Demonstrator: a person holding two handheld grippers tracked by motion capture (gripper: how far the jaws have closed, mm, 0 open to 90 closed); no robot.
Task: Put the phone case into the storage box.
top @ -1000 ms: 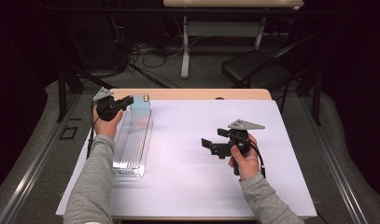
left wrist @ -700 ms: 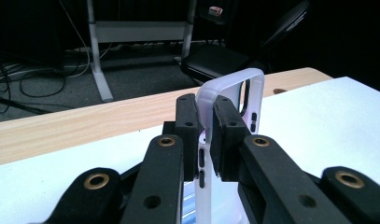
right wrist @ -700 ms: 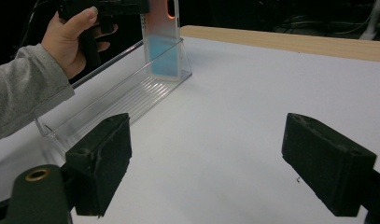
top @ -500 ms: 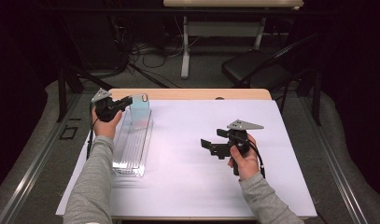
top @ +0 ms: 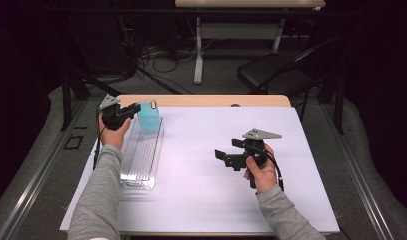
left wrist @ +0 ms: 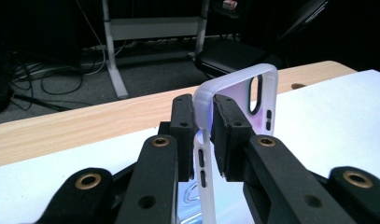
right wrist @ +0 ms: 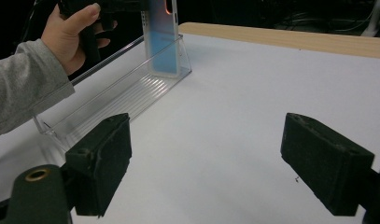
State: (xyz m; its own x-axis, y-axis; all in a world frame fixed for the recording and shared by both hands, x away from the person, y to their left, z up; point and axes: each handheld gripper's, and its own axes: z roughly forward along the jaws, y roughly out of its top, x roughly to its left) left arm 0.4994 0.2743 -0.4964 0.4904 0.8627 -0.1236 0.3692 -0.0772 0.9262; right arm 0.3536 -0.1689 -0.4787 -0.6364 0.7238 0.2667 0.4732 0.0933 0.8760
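Note:
A translucent phone case (top: 148, 120) with a blue tint stands upright at the far end of a clear plastic rack (top: 141, 162) on the left of the white table. My left gripper (top: 137, 108) reaches in from the left and grips the case's top edge. In the left gripper view both pads (left wrist: 183, 130) lie against the rim of the case (left wrist: 234, 88), and the jaws have just been opening slightly with the case still between them. My right gripper (top: 227, 149) hovers open over the table's middle right, nothing between its jaws (right wrist: 206, 158). In its view the case (right wrist: 162, 42) rests in the rack (right wrist: 108, 93).
The white sheet (top: 201, 200) covers the table, and a bare wooden strip (top: 206, 101) runs along its far edge. Beyond it stand a black chair (top: 271, 75), a desk's white leg (top: 197, 55) and cables on the floor.

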